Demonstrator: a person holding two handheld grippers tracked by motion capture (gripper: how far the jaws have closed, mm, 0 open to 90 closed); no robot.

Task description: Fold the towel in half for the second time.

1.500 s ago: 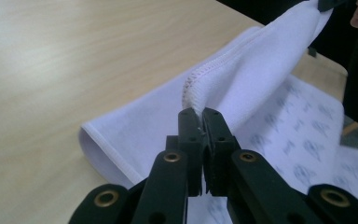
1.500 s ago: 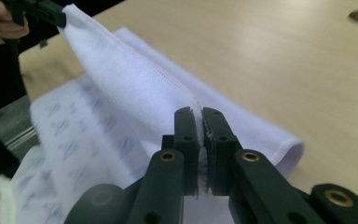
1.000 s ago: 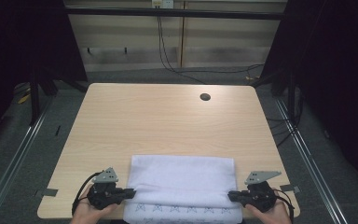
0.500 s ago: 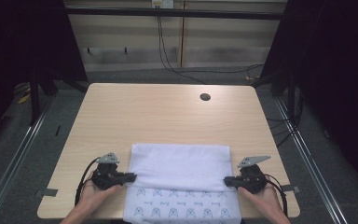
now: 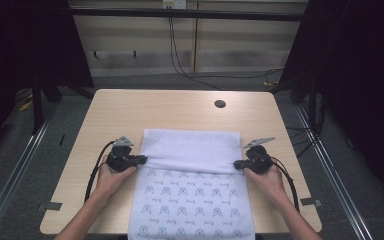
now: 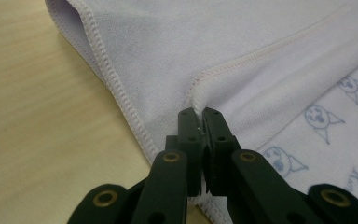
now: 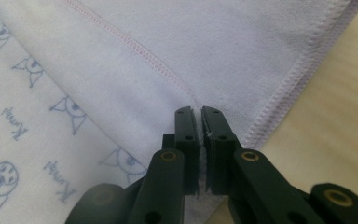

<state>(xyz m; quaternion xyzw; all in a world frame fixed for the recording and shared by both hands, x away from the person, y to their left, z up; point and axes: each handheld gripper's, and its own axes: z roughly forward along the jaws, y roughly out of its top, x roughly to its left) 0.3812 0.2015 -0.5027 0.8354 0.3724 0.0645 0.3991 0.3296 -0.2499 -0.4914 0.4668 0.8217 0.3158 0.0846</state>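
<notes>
The white terry cloth printed with small blue cat faces (image 5: 192, 185) is spread on the light wooden table (image 5: 130, 107) at its near edge, with its plain folded-over flap now carried farther from the person than half a second ago, so that more of the printed face is uncovered. The flap's left corner is pinched between the closed jaws of the left gripper (image 5: 141, 160), and its right corner is pinched likewise by the right gripper (image 5: 237, 164). Both grippers are seen farther up the table than in the earlier pictures, while the small dark round hole (image 5: 220, 104) near the far edge is unchanged.
</notes>
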